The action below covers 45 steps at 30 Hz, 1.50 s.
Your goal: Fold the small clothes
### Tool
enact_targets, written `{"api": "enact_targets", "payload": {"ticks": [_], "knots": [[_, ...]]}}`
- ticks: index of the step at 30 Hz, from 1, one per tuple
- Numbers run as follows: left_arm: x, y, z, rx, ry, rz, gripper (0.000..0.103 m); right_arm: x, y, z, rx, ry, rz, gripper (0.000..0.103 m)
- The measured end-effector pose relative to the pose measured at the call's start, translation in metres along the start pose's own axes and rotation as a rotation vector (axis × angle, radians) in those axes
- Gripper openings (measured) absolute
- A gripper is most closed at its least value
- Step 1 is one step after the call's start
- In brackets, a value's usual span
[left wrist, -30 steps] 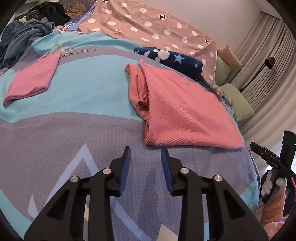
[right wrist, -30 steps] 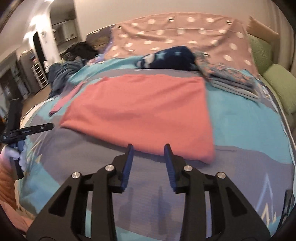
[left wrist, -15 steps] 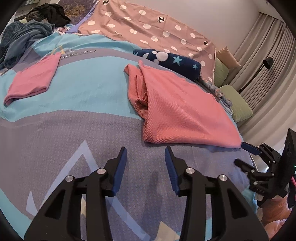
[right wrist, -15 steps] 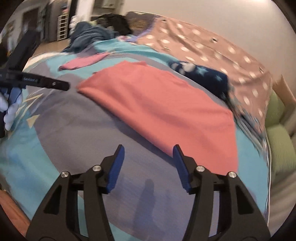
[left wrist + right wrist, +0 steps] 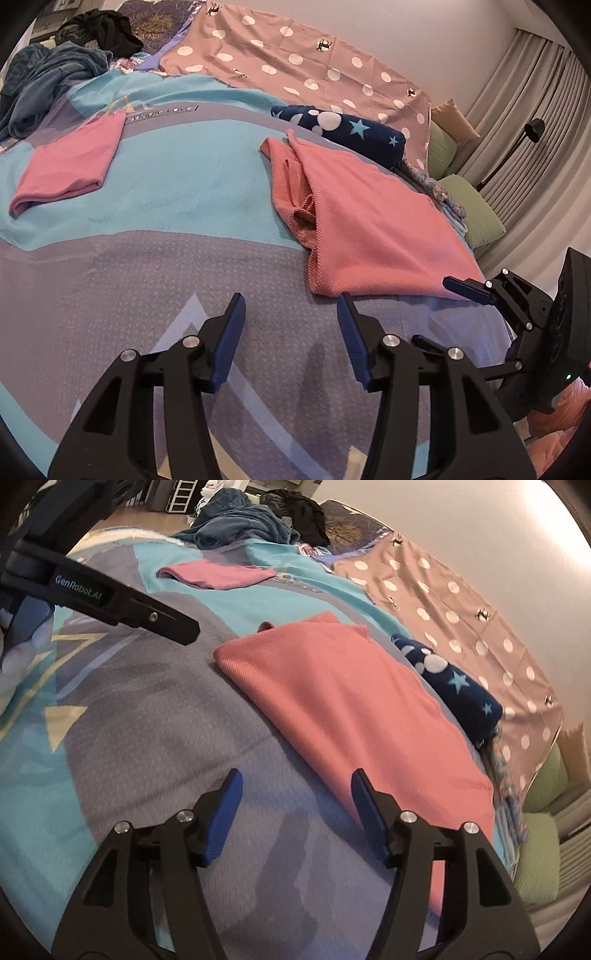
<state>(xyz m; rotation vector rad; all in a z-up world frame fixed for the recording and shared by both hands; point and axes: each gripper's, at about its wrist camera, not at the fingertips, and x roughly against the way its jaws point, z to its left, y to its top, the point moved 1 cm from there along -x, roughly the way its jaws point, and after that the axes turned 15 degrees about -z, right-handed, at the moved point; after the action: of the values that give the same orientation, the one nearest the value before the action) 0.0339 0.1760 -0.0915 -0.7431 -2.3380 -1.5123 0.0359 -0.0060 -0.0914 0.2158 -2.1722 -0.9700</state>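
Left wrist view: left claw (image 5: pixel 291 322) spread wide, empty, hovering over the grey-and-turquoise patterned bedspread (image 5: pixel 155 266). The coral-pink knit garment (image 5: pixel 369 225), laid out partly folded with a bunched edge on its left side, lies just beyond the tips. Right claw (image 5: pixel 480 291) sits at the garment's near right corner; its blue tip looks close to the hem, contact unclear. Judged step: approach to grasp the near edge for the next fold. Next move calls for both claws dropping onto the near corners and pinching cloth only, not bedspread.

A smaller pink folded cloth (image 5: pixel 70 166) lies well apart, far left, seemingly done. Navy star-print rolled fabric (image 5: pixel 343 129) rests against the garment's far edge; it may crowd a forward fold.

Right wrist view: right claw (image 5: pixel 293 803) open, nothing held, one tip just over the garment's (image 5: pixel 343 701) near hem. Left claw (image 5: pixel 122 605) reaches in from the left. Heap of dark blue clothes (image 5: pixel 240 524) far off, no obstacle.
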Motion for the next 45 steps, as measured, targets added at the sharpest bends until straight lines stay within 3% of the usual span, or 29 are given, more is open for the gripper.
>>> {"api": "enact_targets", "payload": {"ticks": [6, 14, 23, 26, 29, 33, 39, 41, 45], "knots": [[-0.006, 0.006, 0.016, 0.076, -0.052, -0.009, 0.052, -0.020, 0.010, 0.004, 0.013, -0.002, 0.011, 0.066], [-0.010, 0.004, 0.042, 0.256, -0.144, -0.040, 0.052, -0.042, 0.028, 0.028, 0.142, -0.052, -0.032, 0.066], [-0.022, 0.015, 0.043, 0.259, -0.194, -0.025, 0.053, -0.074, 0.048, 0.034, 0.162, -0.081, -0.066, 0.062], [-0.039, 0.029, 0.039, 0.251, -0.270, 0.015, 0.053, -0.076, 0.049, 0.041, 0.183, -0.070, -0.081, 0.045], [-0.071, 0.048, 0.034, 0.251, -0.333, 0.089, 0.053, -0.076, 0.047, 0.047, 0.225, -0.080, -0.104, 0.038], [-0.122, 0.071, 0.035, 0.258, -0.331, 0.159, 0.054, -0.075, 0.046, 0.046, 0.235, -0.086, -0.112, 0.039], [-0.177, 0.103, 0.039, 0.308, -0.371, 0.135, 0.054, -0.077, 0.044, 0.043, 0.219, -0.072, -0.105, 0.039], [-0.192, 0.112, 0.042, 0.336, -0.394, 0.122, 0.049, -0.079, 0.043, 0.040, 0.205, -0.062, -0.101, 0.040], [-0.213, 0.114, 0.046, 0.355, -0.373, 0.128, 0.020, -0.083, 0.043, 0.039, 0.208, -0.080, -0.105, 0.042]]}}
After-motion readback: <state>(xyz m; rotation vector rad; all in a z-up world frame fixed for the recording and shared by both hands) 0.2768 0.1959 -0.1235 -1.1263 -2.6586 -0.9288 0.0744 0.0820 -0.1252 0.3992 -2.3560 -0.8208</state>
